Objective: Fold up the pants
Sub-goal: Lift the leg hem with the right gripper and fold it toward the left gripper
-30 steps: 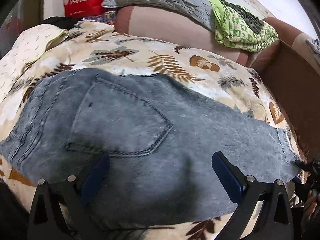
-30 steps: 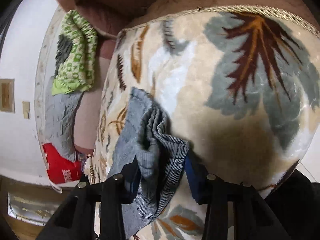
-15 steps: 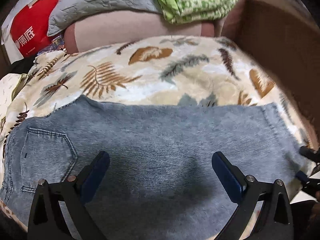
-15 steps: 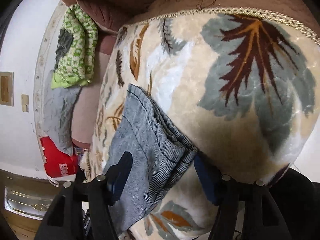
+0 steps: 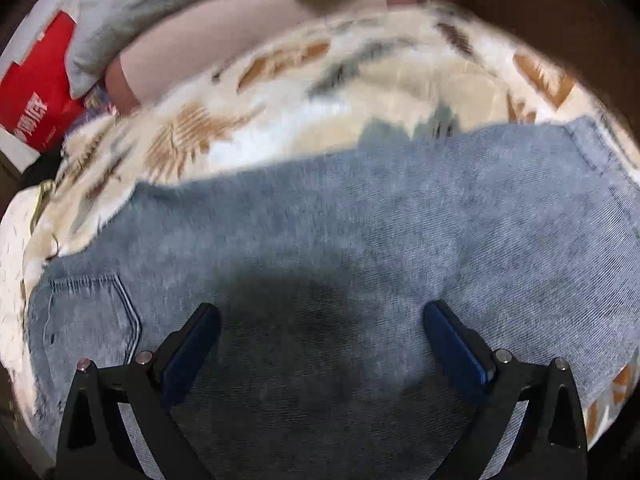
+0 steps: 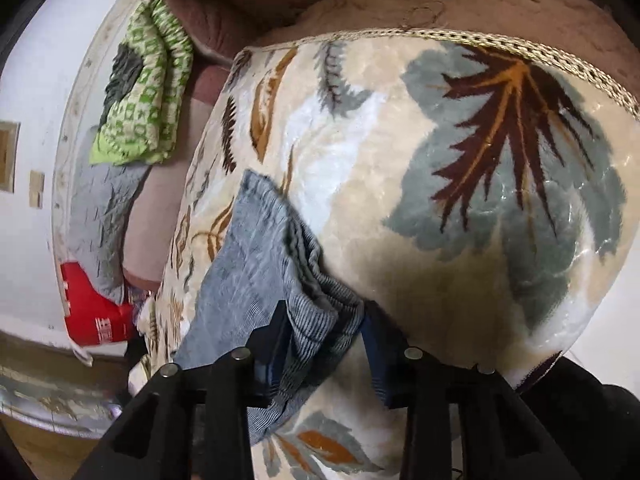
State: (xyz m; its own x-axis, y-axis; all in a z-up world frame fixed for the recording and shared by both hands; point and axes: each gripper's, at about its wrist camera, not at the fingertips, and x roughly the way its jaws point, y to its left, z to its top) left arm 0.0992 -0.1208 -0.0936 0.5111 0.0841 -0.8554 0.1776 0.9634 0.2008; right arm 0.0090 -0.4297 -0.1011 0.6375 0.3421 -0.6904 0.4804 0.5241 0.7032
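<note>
— Since the earlier frame the left gripper (image 5: pixel 322 346) has been sliding along the faded blue-grey denim pants (image 5: pixel 360 240); the stitched back pocket (image 5: pixel 90 312), once central, is now sitting far left.

— And its fingers?

— Standing wide apart, nothing between them, hanging over the denim with a dark shadow beneath. Whether the tips are touching the cloth I cannot tell. Motion blur is smearing most of that view.

— The right gripper (image 6: pixel 322 334)?

— Its jaws have just been closing, and the blue-padded fingers (image 6: pixel 376 344) are pinching a bunched, ribbed-looking stack of hem layers at the leg end of the pants (image 6: pixel 256 248).

— Where are the pants lying?

— Flat across a plush cream blanket printed with brown and grey leaves (image 6: pixel 460 288), edged in braided gold cord. The waist end is getting cut off at the picture's lower edge.

— Behind?

— A folded green-patterned cloth (image 6: pixel 142 92) and a grey quilted piece (image 6: pixel 102 216) are resting on brownish-pink upholstery; a red package (image 5: pixel 34 96) is partly hidden, its white lettering unreadable.
</note>
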